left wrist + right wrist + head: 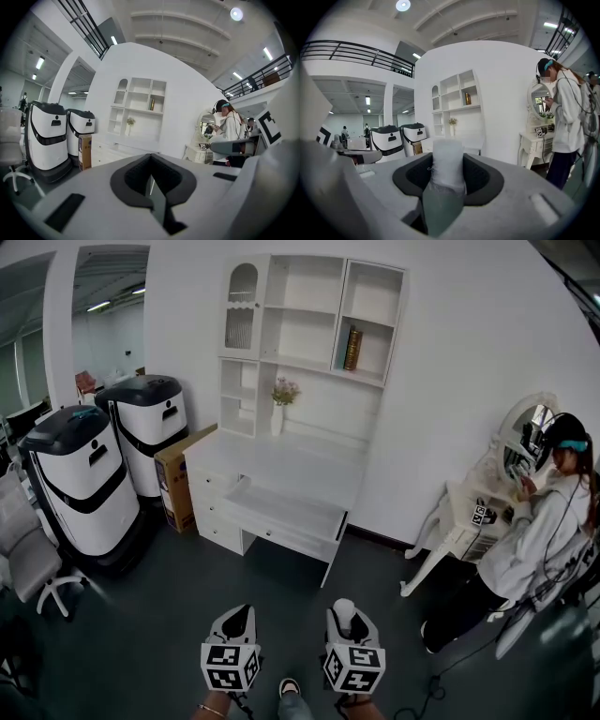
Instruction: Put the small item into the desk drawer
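We are holding the small item (447,161) in the right gripper (447,190) — jaws clamped on it, its long axis pointing along them — well short of the desk (281,470), its drawers (217,507) straight ahead; the left gripper (151,183) is hanging equally far back, jaws together, empty.

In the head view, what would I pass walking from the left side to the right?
Office chair, nearer white machine, farther white machine, cardboard box, white desk, dressing table, person.

Small white item (447,150), lower end hidden between right gripper (447,168) fingers (485,180), desk drawers (214,512) too small to judge
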### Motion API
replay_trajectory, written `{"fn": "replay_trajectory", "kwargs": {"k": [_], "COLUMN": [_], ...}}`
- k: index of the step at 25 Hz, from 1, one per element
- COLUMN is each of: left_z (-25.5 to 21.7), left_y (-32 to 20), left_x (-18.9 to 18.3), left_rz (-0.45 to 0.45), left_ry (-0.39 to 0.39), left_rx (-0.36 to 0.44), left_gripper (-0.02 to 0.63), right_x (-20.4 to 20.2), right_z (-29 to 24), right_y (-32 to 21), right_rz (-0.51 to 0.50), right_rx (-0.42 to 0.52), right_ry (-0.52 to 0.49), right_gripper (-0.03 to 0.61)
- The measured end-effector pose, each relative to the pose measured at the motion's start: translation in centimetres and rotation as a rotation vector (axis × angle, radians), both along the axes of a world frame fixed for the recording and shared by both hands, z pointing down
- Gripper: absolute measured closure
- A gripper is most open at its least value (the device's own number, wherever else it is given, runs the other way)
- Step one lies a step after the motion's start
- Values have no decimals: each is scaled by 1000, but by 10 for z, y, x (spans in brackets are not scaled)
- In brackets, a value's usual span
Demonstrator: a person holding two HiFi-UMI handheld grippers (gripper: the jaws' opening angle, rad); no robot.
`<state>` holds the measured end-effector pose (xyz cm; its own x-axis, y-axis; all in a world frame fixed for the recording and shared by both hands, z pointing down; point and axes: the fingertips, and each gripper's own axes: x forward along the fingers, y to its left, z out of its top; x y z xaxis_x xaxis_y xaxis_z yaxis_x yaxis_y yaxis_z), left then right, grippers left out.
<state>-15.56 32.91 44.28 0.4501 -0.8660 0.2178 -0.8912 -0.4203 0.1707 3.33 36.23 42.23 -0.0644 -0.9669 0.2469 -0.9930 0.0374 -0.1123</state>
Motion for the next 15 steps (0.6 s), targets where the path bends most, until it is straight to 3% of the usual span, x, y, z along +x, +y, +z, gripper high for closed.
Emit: {"fn": "replay_trajectory", "kwargs": {"k": [15], "left_z": [-15], "left_y": [-175], "left_x": [43], "left_rz": [-56], "left_ry": [21], "left_rx": [15], "left_gripper": [621], "right_x": [48], "right_z": [-13], "right_y": [-185], "right_rz": [-51], "right_rx": [2], "right_ry": [-5], "right_gripper": [393]}}
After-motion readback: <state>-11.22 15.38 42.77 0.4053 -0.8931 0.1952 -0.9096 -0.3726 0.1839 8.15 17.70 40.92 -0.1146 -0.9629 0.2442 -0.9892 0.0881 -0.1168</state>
